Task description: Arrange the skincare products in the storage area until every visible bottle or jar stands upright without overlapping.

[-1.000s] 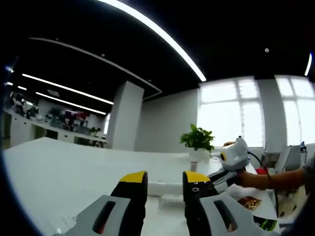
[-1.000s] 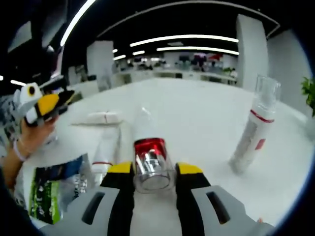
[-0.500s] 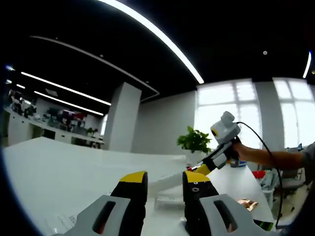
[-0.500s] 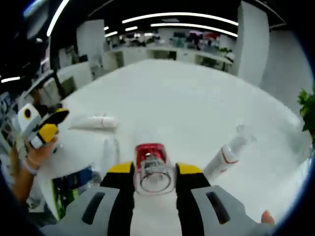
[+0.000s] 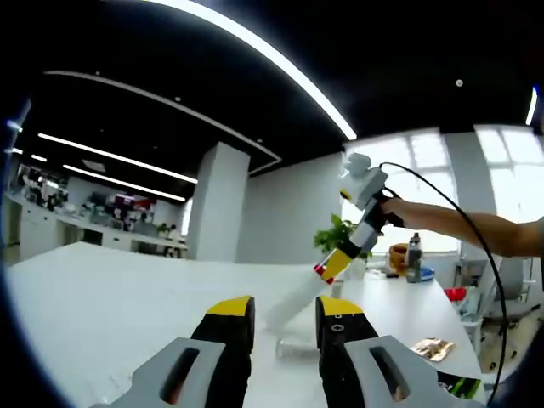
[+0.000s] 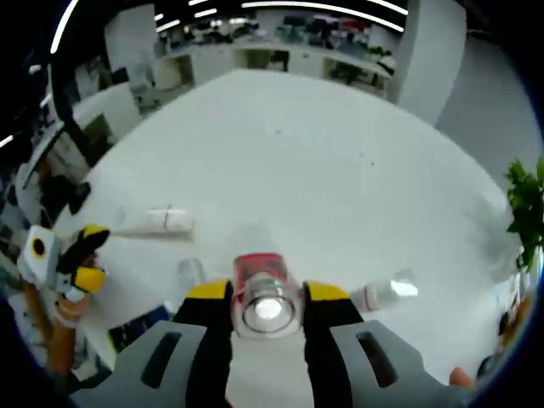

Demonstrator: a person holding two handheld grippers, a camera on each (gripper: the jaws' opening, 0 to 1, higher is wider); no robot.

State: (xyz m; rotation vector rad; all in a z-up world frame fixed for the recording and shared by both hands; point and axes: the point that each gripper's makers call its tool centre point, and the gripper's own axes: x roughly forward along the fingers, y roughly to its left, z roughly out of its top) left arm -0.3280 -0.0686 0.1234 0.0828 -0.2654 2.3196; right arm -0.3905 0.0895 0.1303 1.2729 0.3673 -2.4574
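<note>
**One bottle in the air, the rest not yet sorted**

My right gripper pinches the clear cap of a red-collared bottle, and I hold it high above the white table, looking straight down its length. In the left gripper view the same bottle hangs tilted, its base low at about 7 o'clock from the right gripper. My left gripper has its jaws spread with nothing between them. On the table, a white tube lies flat at 10 o'clock of my cap, another bottle at 3 o'clock and a small one at 9 o'clock; I cannot tell whether those stand. I judge the task barely begun.
</note>
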